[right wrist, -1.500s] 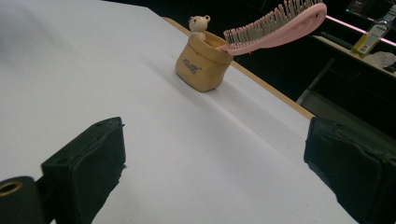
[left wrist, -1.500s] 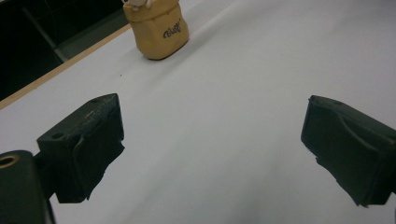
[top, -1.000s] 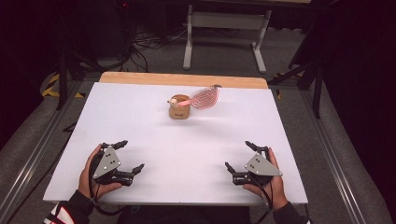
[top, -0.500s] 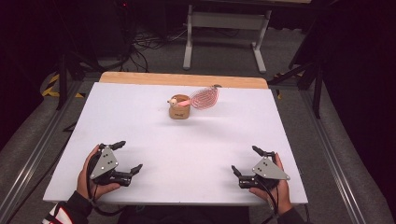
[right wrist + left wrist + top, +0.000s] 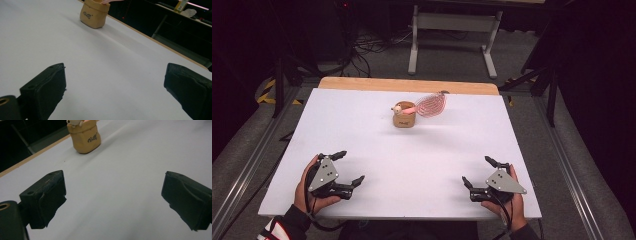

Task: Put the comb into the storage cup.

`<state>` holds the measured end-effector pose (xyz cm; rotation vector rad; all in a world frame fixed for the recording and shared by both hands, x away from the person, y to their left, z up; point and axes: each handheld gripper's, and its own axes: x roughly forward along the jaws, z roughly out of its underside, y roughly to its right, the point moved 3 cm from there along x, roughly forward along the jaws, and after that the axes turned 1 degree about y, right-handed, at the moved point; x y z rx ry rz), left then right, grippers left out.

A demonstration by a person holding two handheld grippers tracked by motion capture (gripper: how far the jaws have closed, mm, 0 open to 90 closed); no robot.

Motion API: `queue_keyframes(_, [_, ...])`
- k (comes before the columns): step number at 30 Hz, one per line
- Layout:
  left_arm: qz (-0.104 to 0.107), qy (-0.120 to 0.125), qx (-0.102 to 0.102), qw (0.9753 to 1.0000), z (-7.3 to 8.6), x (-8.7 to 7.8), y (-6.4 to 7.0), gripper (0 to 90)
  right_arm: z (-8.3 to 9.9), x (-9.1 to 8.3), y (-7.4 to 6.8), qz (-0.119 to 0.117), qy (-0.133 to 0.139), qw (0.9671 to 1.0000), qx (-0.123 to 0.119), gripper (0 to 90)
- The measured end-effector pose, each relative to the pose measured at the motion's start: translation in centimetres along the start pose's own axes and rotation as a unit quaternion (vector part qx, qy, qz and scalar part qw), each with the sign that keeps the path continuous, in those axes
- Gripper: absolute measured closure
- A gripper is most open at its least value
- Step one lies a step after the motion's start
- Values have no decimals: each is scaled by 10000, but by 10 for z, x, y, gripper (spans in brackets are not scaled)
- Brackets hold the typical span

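A small tan pot (image 5: 404, 115) stands upright near the far middle of the white table (image 5: 362, 125). A pink whisk (image 5: 430, 104) leans out of it to the right. The same tan pot (image 5: 85, 136) shows far off in the left gripper view, and the pot (image 5: 94, 14) again in the right gripper view. My left gripper (image 5: 349, 167) rests near the front left edge, open, nothing between its jaws. My right gripper (image 5: 478, 171) sits near the front right edge, also open and empty. Both are far from the pot.
A wooden strip (image 5: 407, 86) runs along the table's far edge. Beyond it stand a metal frame (image 5: 452, 35) and cables on the floor. Dark rails flank the table left and right.
Both grippers have drawn back toward the front edge of the table, the right one also drifting a little to the right. The pot and whisk have not moved.
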<state>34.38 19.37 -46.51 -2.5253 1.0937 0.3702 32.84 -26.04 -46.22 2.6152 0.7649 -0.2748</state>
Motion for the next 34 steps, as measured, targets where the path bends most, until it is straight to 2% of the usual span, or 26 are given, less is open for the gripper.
queue_keyframes(4, [33,10,35,10000,-1,1,1,66,-1,-1,1,72,21,10000,9,49])
queue_keyframes(30, [61,-4,-16,10000,-1,5,0,66,-1,-1,1,94,44,9999,10,49])
queue_keyframes(32, [46,9,-35,10000,-1,5,-1,66,-1,-1,1,190,64,9998,33,52])
queue_keyframes(34, [44,25,-61,10000,-1,5,-2,66,-2,-1,1,185,85,9998,78,52])
